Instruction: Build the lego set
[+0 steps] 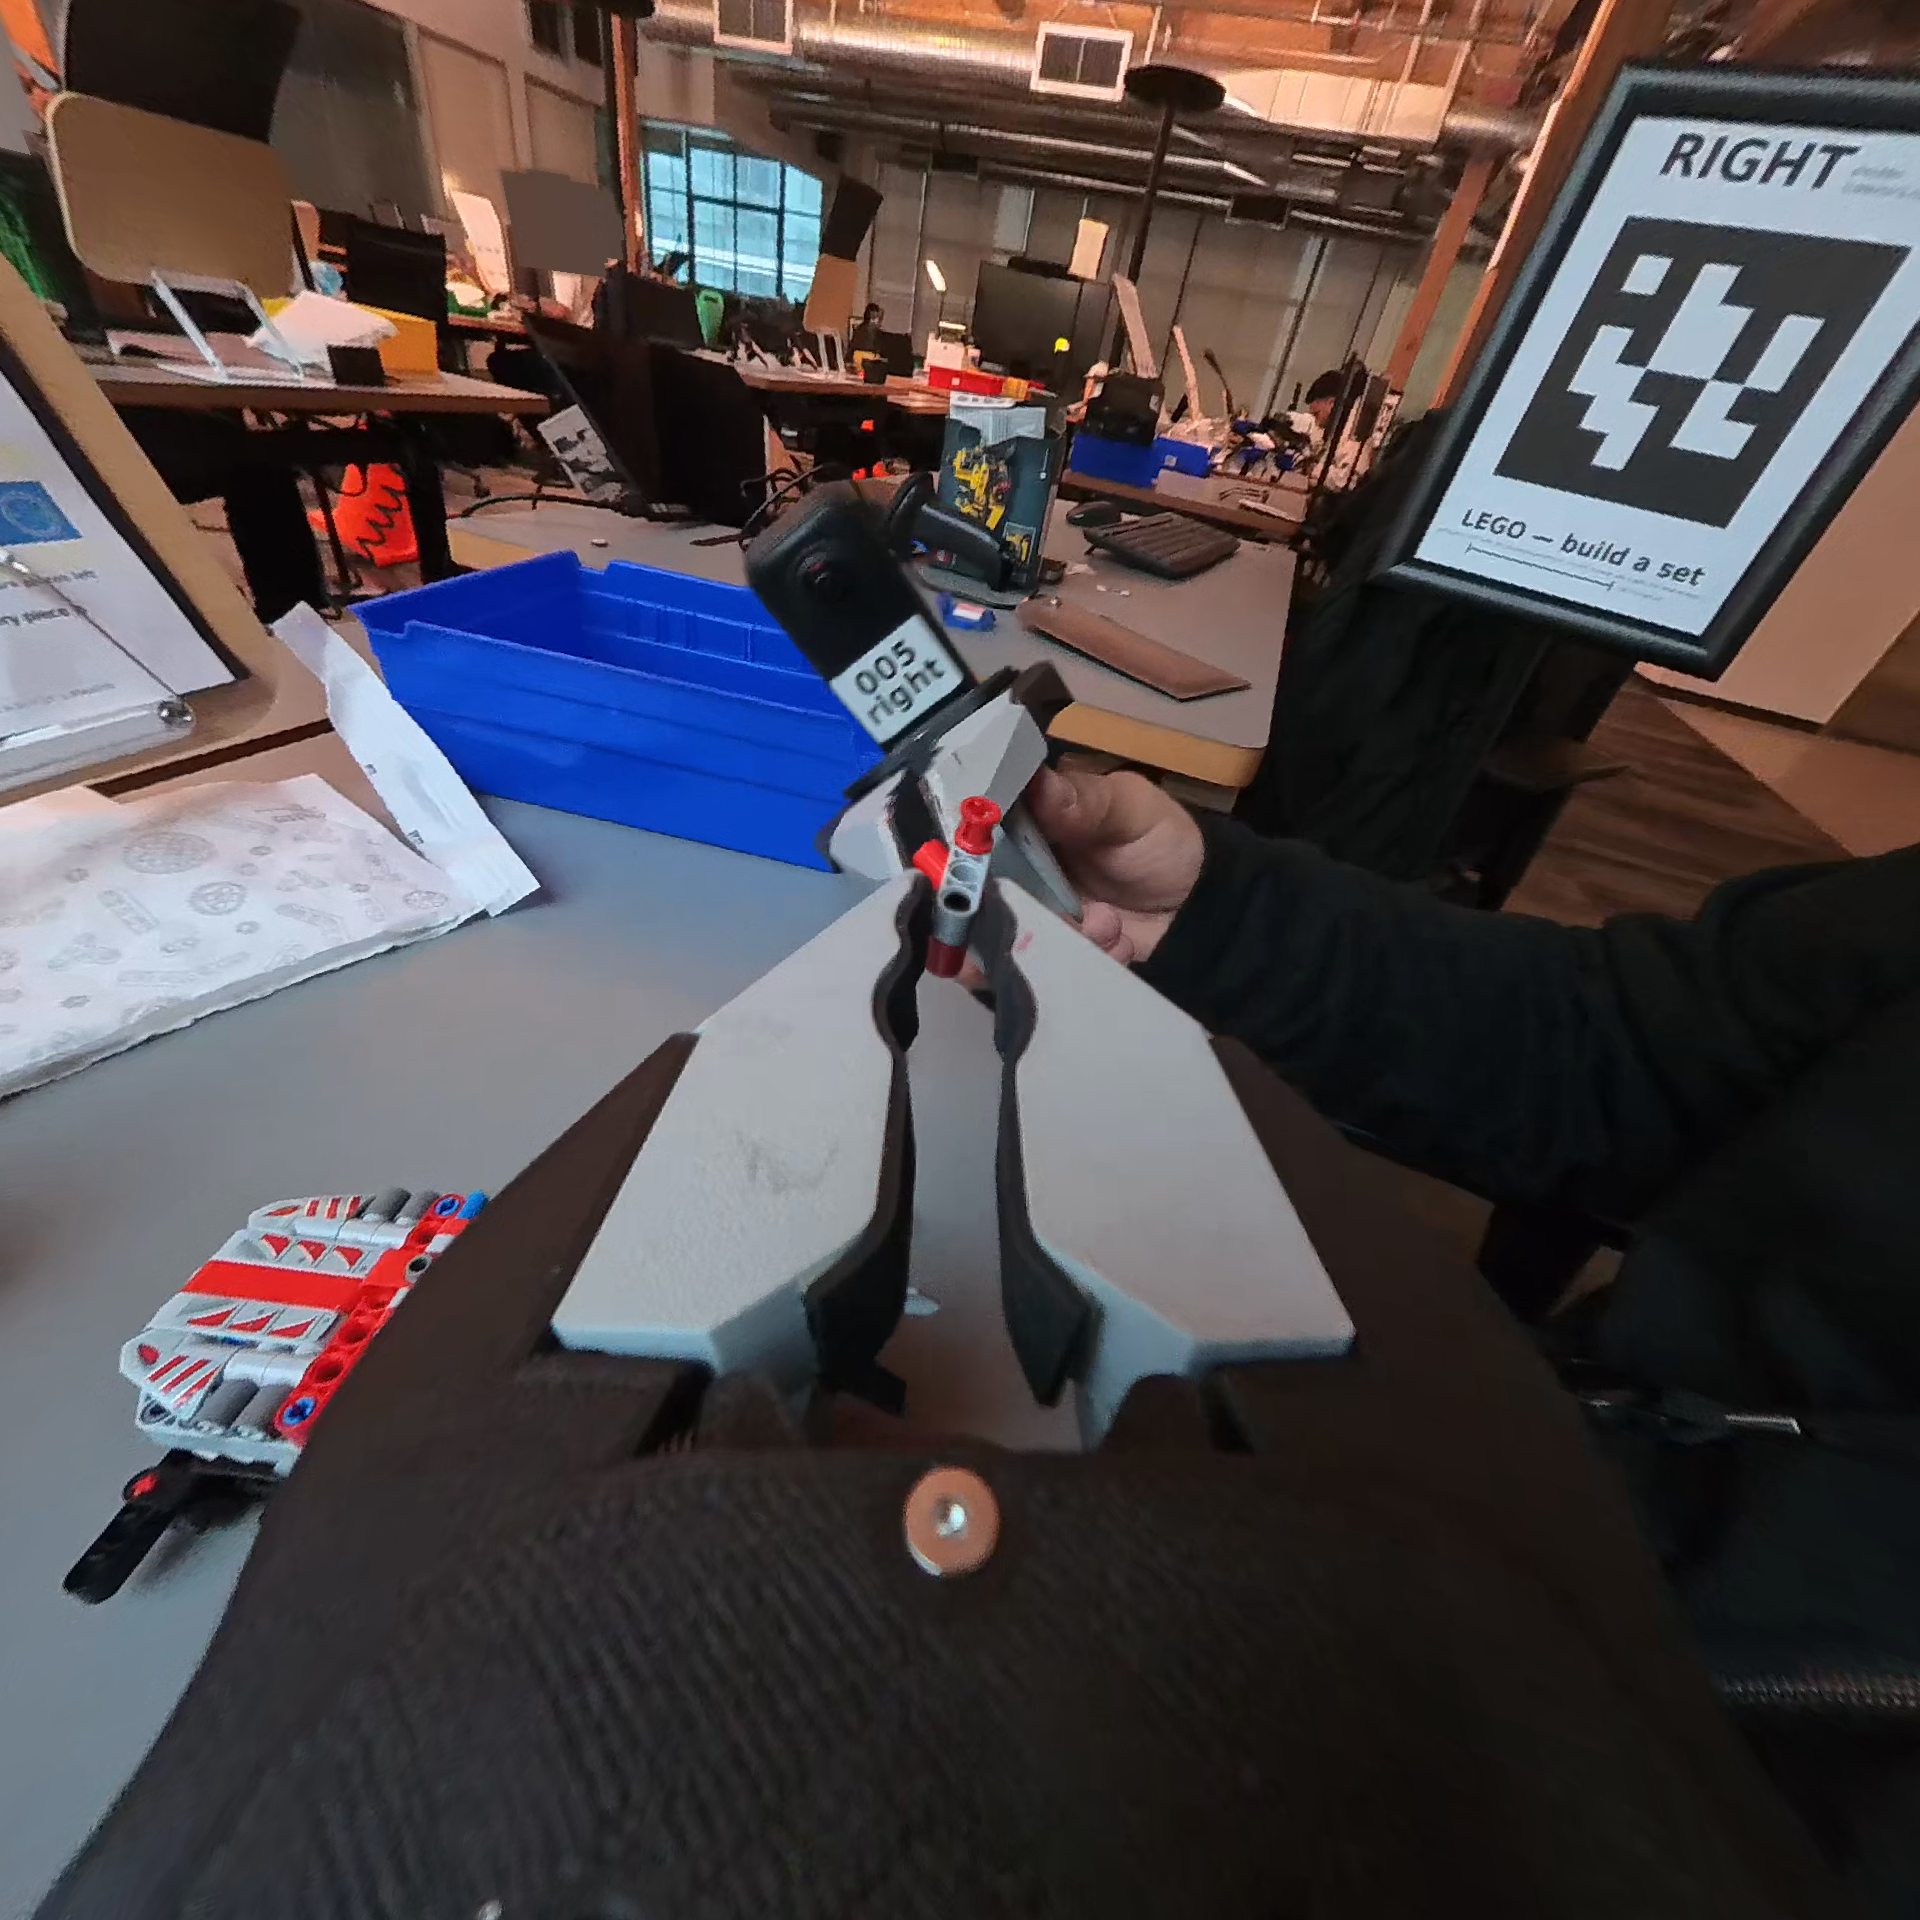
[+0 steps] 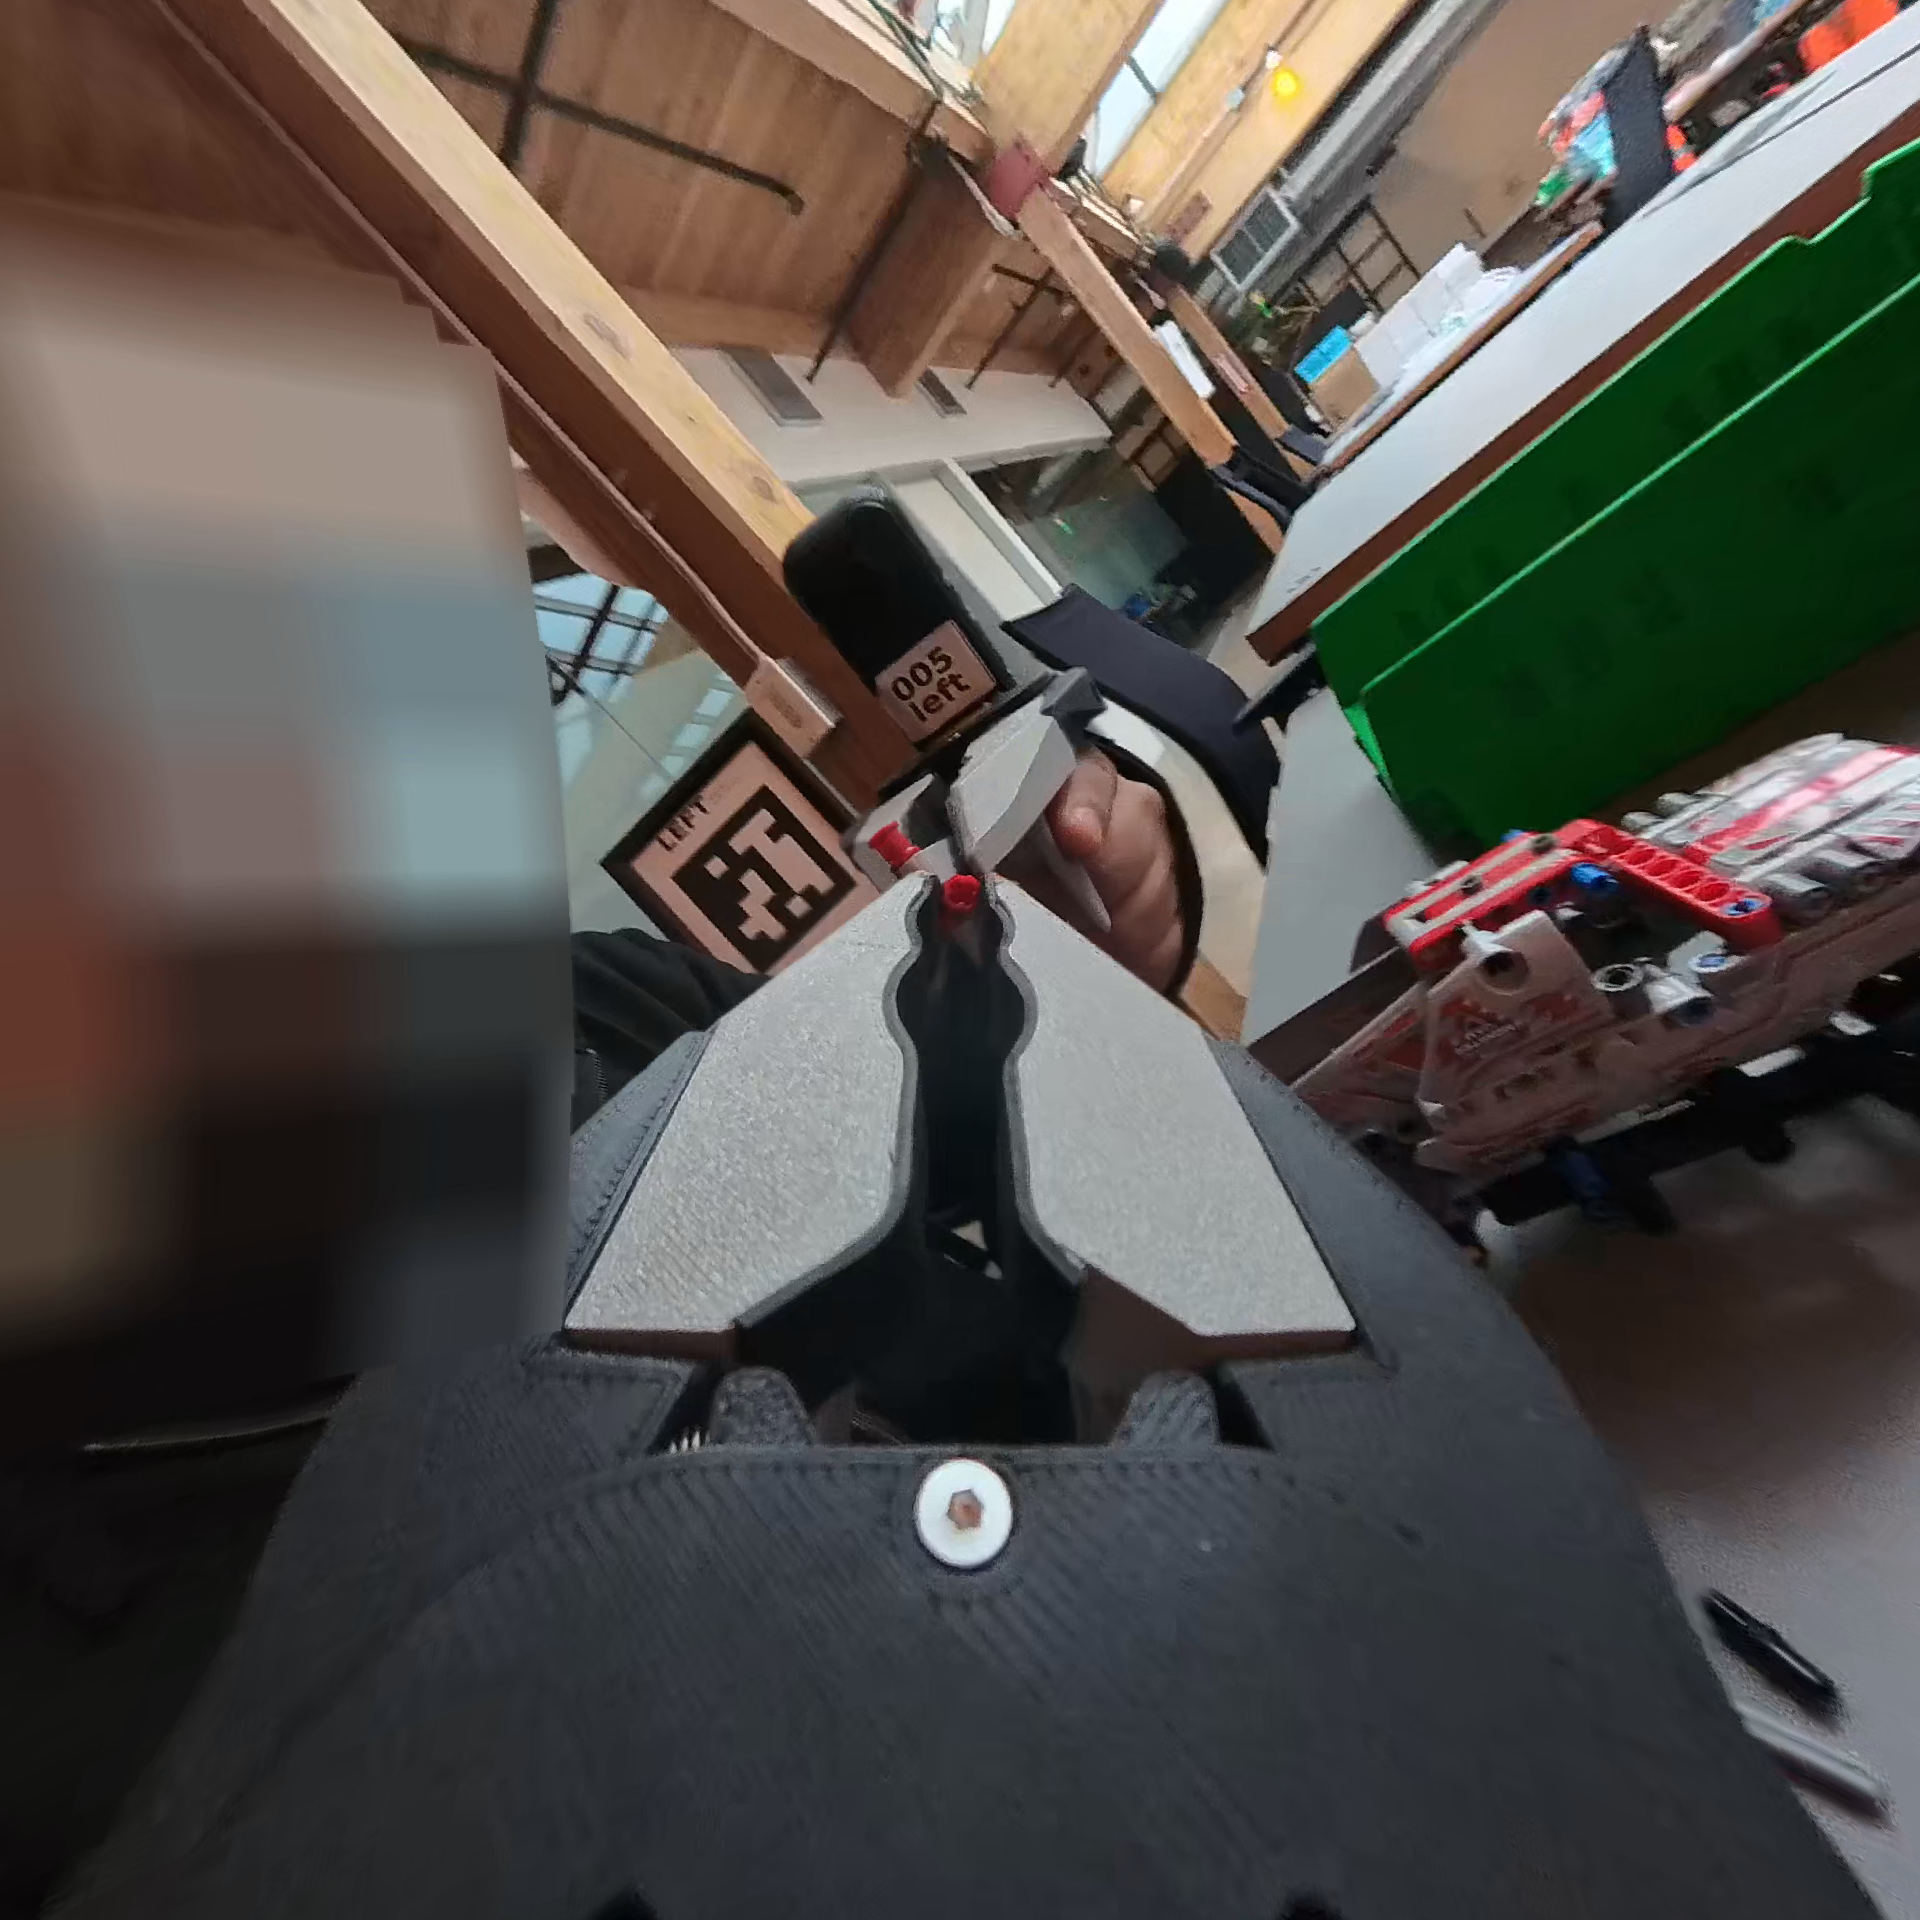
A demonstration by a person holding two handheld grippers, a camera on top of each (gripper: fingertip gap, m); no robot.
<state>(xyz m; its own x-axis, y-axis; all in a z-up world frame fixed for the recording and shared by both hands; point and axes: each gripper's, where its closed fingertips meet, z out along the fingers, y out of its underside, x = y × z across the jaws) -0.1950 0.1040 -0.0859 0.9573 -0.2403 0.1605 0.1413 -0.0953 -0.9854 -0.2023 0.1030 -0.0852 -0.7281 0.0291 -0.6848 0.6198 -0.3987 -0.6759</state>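
My left gripper point(image 1: 956, 899) is shut on a small grey connector point(image 1: 961, 878) with red pins in it, held in the air above the grey table point(image 1: 520, 987). My right gripper point(image 2: 961, 896) faces it tip to tip and is shut on a red pin point(image 2: 961, 889) at the end of that same small piece. The right gripper shows in the left wrist view point(image 1: 940, 805), the left one in the right wrist view point(image 2: 920, 847), each held by a hand. The red, grey and white lego model point(image 1: 281, 1320) lies on the table to the left; it also shows in the right wrist view point(image 2: 1558, 987).
A blue bin point(image 1: 623, 675) stands behind the grippers, a green bin point(image 2: 1662, 571) beyond the model. White paper bags point(image 1: 156, 914) lie at the left. A framed marker sign point(image 1: 1683, 364) stands at the right. A loose black piece point(image 2: 1766, 1668) lies on the table. Less than 4 cm separates the two grippers' tips.
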